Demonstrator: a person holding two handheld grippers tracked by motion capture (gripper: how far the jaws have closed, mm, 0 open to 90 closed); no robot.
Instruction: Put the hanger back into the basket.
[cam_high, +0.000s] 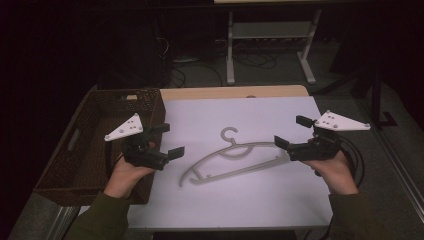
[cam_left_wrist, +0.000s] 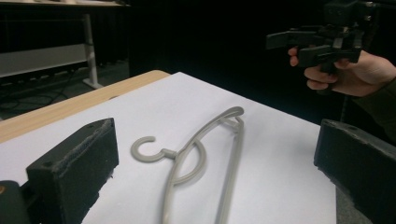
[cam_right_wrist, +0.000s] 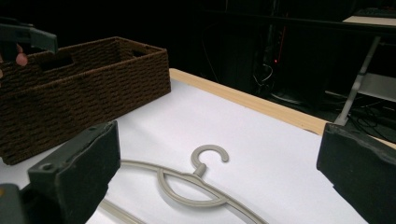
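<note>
1. Left gripper (cam_high: 161, 141): black body w/ blocky black jaws, pads rough-edged; one screw hole on top of a jaw block.
2. Right gripper (cam_high: 294, 132): same black build, same blocky jaws.
3. Each carries a pale grey 3-cornered plate w/ small dark holes.
4. Black cable loops off right gripper.
5. Left hand (cam_high: 125, 175), right hand (cam_high: 336, 172): bare; long olive-green sleeves to wrists.
</note>
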